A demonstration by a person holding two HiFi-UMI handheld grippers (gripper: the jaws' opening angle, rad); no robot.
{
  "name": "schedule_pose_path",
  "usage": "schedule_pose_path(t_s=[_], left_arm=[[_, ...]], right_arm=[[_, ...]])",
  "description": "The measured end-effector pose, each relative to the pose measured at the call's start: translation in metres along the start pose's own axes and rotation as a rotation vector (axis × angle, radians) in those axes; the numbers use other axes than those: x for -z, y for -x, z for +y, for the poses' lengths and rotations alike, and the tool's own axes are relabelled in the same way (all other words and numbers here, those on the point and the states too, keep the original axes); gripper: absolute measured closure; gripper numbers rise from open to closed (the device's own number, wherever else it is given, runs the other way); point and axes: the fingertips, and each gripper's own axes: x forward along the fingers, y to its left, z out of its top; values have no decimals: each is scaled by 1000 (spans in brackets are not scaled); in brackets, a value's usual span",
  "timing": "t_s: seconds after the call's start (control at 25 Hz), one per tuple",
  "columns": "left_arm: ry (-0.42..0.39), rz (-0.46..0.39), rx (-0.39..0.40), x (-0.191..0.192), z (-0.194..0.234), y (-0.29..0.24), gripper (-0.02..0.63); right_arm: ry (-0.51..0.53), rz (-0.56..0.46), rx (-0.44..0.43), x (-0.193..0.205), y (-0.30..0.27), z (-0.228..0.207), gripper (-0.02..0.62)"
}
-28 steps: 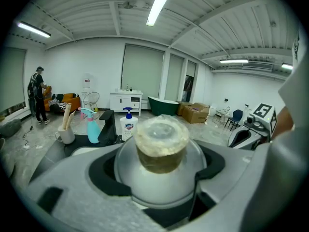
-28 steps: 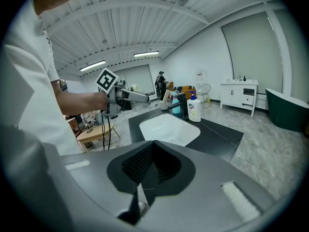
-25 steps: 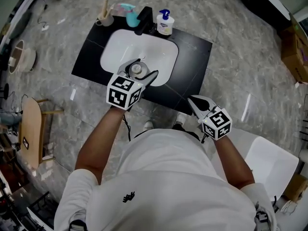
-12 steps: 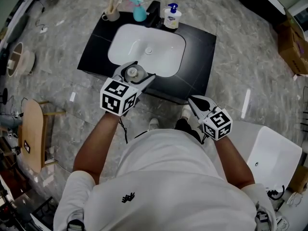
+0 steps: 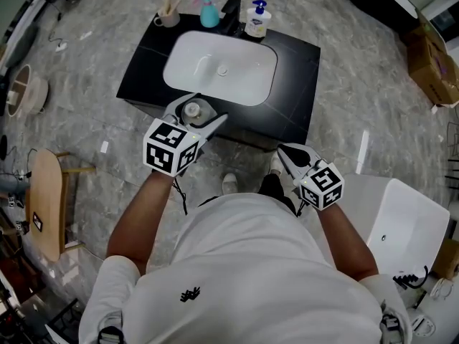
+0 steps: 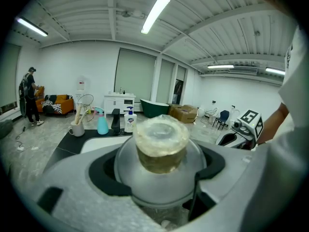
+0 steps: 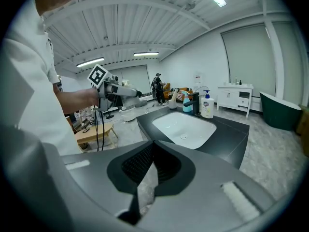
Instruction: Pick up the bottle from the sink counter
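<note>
Clear plastic bottle (image 6: 160, 144) sits clamped in the left claw (image 5: 197, 110); the right claw (image 5: 282, 149) is closed, empty.

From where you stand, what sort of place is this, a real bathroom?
Probably not a bathroom but a large open workshop or showroom. The black sink counter stands alone on a wide grey floor, a dark green bathtub sits out in the open hall, and a cardboard box lies nearby.

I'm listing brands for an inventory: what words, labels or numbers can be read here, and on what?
None readable.
Pump bottle label: too small to read.
Shirt emblem: black mark, no legible letters.
Cubes on left tongs and right tongs: square patterns, no words.
</note>
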Motion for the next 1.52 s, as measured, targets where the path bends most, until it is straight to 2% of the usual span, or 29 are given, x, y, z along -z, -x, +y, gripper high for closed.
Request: schedule_pose_path(t_s=[0.56, 1.52], left_arm=[[-8, -2, 22, 10, -10, 20, 261], [-12, 12, 56, 13, -18, 10, 261]], right_arm=[[18, 1, 8, 4, 5, 28, 581], [32, 9, 2, 9, 6, 32, 583]])
